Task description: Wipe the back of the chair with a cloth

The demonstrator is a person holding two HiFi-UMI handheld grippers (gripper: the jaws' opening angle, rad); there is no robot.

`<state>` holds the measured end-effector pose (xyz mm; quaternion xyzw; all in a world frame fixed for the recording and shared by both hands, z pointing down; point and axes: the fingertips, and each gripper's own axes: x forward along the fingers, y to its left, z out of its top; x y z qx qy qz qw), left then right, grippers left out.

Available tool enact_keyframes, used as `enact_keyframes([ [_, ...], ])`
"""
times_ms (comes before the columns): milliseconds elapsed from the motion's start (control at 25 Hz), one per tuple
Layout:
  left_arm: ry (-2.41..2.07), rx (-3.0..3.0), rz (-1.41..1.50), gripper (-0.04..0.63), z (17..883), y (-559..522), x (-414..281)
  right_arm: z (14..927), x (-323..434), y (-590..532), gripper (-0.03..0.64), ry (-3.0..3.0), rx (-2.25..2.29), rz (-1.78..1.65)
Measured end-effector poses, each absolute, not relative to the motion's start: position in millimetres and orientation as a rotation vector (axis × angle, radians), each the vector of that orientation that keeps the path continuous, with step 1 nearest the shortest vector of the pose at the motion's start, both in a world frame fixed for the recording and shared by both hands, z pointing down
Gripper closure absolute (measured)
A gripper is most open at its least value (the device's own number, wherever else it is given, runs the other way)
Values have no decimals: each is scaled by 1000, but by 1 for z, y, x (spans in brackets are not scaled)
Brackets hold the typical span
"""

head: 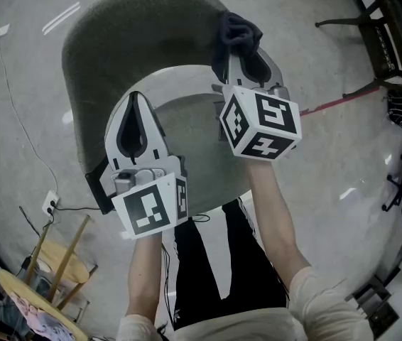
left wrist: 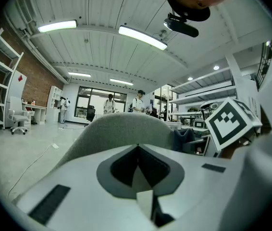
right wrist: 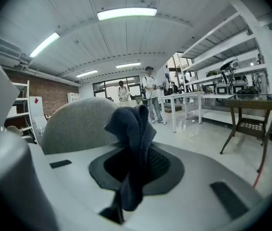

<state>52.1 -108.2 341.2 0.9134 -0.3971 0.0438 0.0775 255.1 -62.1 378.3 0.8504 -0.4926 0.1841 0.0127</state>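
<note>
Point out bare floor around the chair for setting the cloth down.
Free: floor between chair and white cable, upper left; floor between chair and dark table, right, though a red line crosses it. Crowded: lower left, power strip and wooden stool.

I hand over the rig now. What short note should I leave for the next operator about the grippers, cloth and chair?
Right gripper: shut on the dark blue fabric cloth, at the top edge of the grey upholstered chair back.
Left gripper: shut, empty, pointing at the back.
Done: cloth is in grip; the wiped area cannot be judged.
Left: wipe along the back.
</note>
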Motion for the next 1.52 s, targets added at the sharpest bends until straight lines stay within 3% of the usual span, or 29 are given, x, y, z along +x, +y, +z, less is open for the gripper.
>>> enact_keyframes([
  [360,-1289,2684,115,580,341,-108,25,368,223,-70,560,-1684,2507,493],
  [760,-1703,2431,111,578,358,-111,-91,387,-6,-124,560,-2463,1711,319],
  [1000,-1899,2257,75,580,367,-100,-155,403,-90,-110,560,-2689,1270,250],
  [1280,-2014,2149,42,580,370,-77,-169,427,-128,-80,560,-2754,891,201],
  [1520,-2015,2119,5,578,371,-73,-173,441,-140,-91,560,-2744,876,218],
])
